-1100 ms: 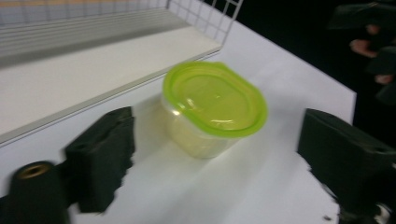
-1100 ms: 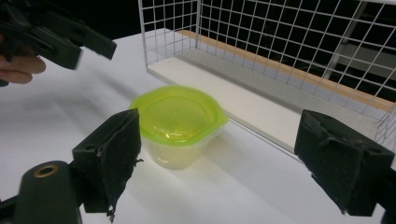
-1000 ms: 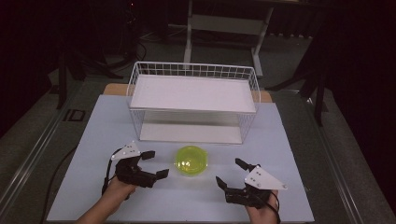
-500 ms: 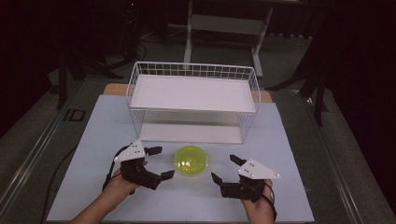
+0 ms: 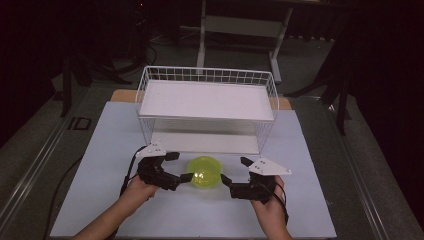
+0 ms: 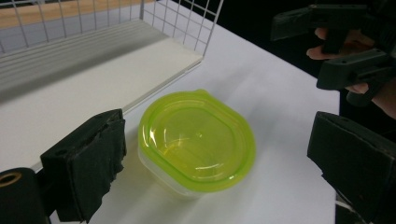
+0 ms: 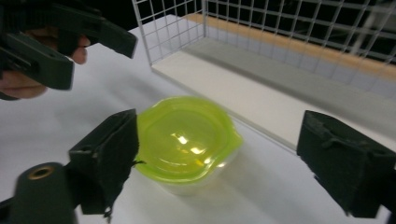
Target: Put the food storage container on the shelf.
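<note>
Translucent lime-green round plastic container with a glossy domed lid sits on the matte white table, before the white wire basket, between the gaping left gripper and gaping right gripper, both foam-padded.

Glossy plastic against matt foam, wire and board.

The container's lid is translucent yellow-green plastic, smooth and shiny – it throws back small bright glints – and the tub under it looks like clear, paler plastic. The left gripper and right gripper are matt black, hard-looking plastic; their pads seem to be dull black foam, rough and a little torn at the edges. Each carries a flat pale plate with a smooth finish. The basket is thin white-coated wire. Its shelf is a smooth, matt white board. The table has a pale, matt, even top – a strip of bare wood shows at its far edge.
</note>
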Motion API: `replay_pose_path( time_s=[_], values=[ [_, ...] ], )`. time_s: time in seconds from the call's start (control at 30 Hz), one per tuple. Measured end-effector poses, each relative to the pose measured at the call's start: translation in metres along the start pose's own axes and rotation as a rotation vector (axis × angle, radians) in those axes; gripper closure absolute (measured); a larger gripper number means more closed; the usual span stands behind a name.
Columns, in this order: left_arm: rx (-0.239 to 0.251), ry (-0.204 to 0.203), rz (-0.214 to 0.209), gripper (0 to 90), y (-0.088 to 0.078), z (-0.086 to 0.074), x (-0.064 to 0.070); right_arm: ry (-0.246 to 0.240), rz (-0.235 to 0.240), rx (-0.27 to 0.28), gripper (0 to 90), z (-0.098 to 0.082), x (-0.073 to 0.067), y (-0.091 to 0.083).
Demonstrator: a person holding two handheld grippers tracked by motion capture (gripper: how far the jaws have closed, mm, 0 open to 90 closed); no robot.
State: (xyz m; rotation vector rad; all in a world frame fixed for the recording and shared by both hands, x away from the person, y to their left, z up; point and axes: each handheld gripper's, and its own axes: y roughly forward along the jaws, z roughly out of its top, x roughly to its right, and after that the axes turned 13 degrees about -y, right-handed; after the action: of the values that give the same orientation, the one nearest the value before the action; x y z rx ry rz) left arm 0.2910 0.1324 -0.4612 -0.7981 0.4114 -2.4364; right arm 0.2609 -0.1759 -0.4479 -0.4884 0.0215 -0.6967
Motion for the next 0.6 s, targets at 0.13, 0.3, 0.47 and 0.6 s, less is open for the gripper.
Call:
replay_pose_path(
  time_s=[0.13,0.3,0.47,0.6],
  values=[
    [-0.002,0.003,0.001,6.4,0.008,0.002,-0.002,0.055,0.008,-0.009,13.8,-0.001,0.004,0.013],
    [-0.013,-0.014,-0.003,6.7,0.015,0.001,-0.009,0.104,0.005,-0.036,14.1,-0.006,0.007,0.027],
    [-0.026,-0.052,-0.006,6.7,0.018,-0.004,-0.019,0.129,0.000,-0.079,16.6,-0.013,0.010,0.038],
    [-0.033,-0.090,0.012,10.7,0.020,-0.006,-0.024,0.162,0.011,-0.089,21.8,-0.016,0.013,0.041]
  ],
)
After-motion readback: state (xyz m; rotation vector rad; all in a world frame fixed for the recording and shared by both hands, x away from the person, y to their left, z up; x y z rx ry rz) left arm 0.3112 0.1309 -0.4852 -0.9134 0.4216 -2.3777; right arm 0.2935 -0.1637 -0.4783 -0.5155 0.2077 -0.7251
